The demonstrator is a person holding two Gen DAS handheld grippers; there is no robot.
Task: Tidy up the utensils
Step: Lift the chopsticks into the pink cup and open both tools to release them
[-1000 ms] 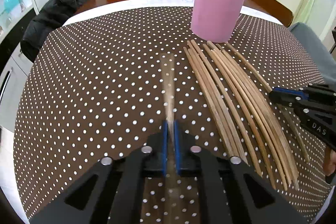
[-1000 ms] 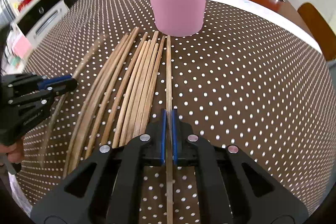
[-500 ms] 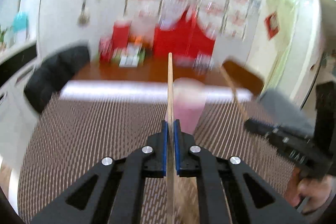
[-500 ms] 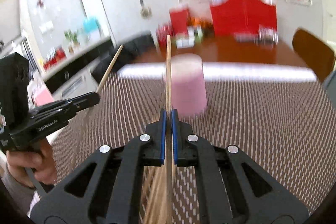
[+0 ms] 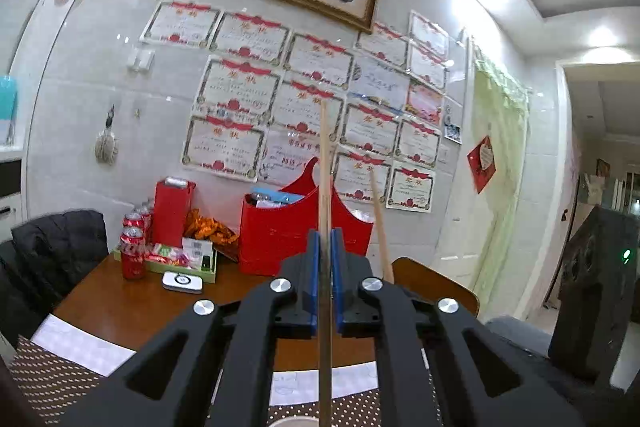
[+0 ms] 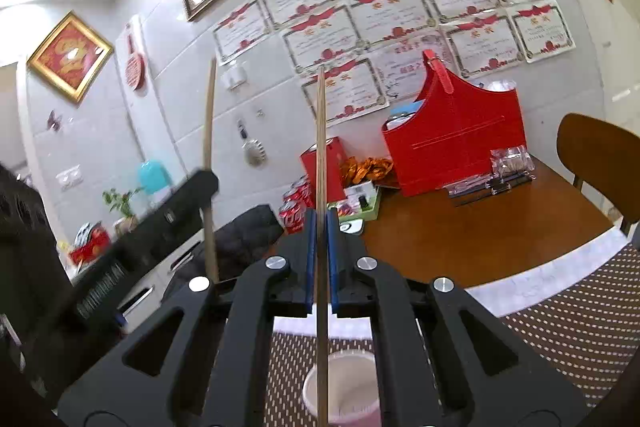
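Note:
My left gripper is shut on a wooden chopstick held upright, pointing at the wall. My right gripper is shut on another chopstick, also upright. The pink cup stands below the right gripper, open top up, with the chopstick's lower end over its mouth; only its rim shows in the left wrist view. The right gripper's chopstick shows right of my left fingers. The left gripper and its chopstick show at left in the right wrist view. The other chopsticks are hidden.
The dotted brown tablecloth covers the wooden table. At the back stand a red basket, cola cans, a red box and a snack tray. A wooden chair is at right, a black jacket at left.
Both grippers lifted their chopsticks off the cloth and tilted them from lying to upright. The views swung from the table up to the wall, and the right gripper came over the cup.

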